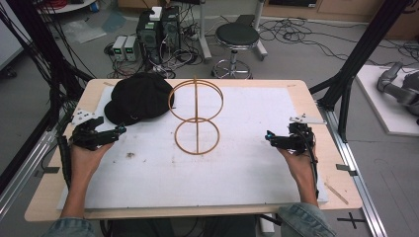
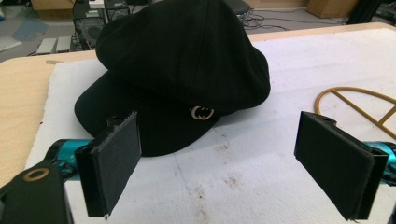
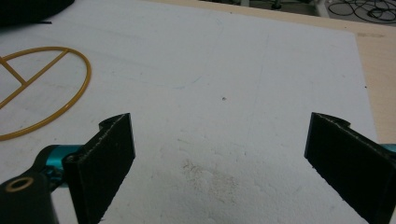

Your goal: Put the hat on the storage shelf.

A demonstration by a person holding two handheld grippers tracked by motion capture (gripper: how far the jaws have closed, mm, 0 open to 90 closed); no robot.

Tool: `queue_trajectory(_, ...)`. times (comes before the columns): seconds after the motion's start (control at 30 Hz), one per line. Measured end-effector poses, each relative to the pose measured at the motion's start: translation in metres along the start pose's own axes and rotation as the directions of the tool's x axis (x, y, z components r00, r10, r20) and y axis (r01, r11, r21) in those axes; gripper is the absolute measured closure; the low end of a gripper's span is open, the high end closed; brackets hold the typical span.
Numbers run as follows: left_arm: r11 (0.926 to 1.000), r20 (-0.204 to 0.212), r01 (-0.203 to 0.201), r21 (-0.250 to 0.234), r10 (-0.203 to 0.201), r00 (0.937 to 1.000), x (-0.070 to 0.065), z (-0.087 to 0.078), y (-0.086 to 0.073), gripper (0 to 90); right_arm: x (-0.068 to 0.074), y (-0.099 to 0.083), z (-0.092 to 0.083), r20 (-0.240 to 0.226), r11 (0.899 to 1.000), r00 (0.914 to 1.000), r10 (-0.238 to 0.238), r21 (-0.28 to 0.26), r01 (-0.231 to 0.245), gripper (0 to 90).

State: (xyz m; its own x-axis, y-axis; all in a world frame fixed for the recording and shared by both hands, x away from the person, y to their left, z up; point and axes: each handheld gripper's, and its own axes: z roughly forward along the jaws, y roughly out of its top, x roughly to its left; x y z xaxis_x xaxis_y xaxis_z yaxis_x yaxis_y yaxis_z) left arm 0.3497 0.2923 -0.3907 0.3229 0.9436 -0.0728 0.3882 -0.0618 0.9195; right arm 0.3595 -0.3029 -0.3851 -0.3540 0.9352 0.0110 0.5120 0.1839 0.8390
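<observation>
The left tool [image 2: 217, 170] stands with its jaws spread wide and nothing between them, resting low over the white mat [image 1: 247, 168] that covers the table [image 1: 44, 197]. Straight ahead of it, just past the open jaws, lies the black cap [image 2: 182, 60], brim toward the tool, with a small gold emblem [image 2: 201, 112] at the front band. The step in hand looks like a first grasp of that cap. To do it well, I would advance the left tool low and level so that one jaw slides under the brim edge and the other comes down on top; the brim is the stiffest part, while the soft crown would likely fold and slip.

To that tool's right, farther off, stands the gold wire hat stand [image 1: 196, 117], upright, apparently touching the cap's far side; keep the approach clear of it so it does not tip.

The right tool [image 3: 219, 163] is likewise wide open and empty, well apart from the cap, the stand's base ring [image 3: 44, 88] ahead to its left.
</observation>
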Motion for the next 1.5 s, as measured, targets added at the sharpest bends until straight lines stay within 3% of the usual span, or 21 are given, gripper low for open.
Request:
queue_trajectory(0.7, 0.9998, 0.033, -0.018, 0.009, 0.018, 0.9993, -0.003, 0.002, 0.000, 17.2, 0.005, 0.000, 0.000, -0.005, 1.000, 0.9998, -0.017, 0.008, 0.017, 8.2)
queue_trajectory(0.93, 0.9996, 0.026, -0.021, 0.016, 0.021, 0.9995, -0.006, 0.008, 0.002, 17.1, 0.002, 0.001, -0.001, -0.009, 1.000, 0.9999, -0.008, 0.002, 0.008, 8.2)
queue_trajectory(1.03, 0.9999, 0.028, -0.016, 0.002, 0.016, 0.9995, -0.006, 0.013, 0.006, 17.0, 0.002, 0.002, -0.002, -0.014, 1.000, 0.9999, -0.001, -0.007, 0.001, 8.2)
queue_trajectory(1.17, 0.9996, 0.026, -0.022, 0.018, 0.022, 0.9994, -0.006, 0.023, 0.017, 17.0, 0.003, 0.003, -0.001, -0.019, 1.000, 0.9998, -0.004, -0.006, 0.004, 8.2)
queue_trajectory(1.5, 0.9964, 0.008, -0.079, 0.032, 0.079, 0.9969, -0.006, 0.049, 0.054, 17.0, 0.005, 0.004, 0.001, -0.026, 1.000, 0.9996, -0.009, -0.006, 0.009, 8.2)
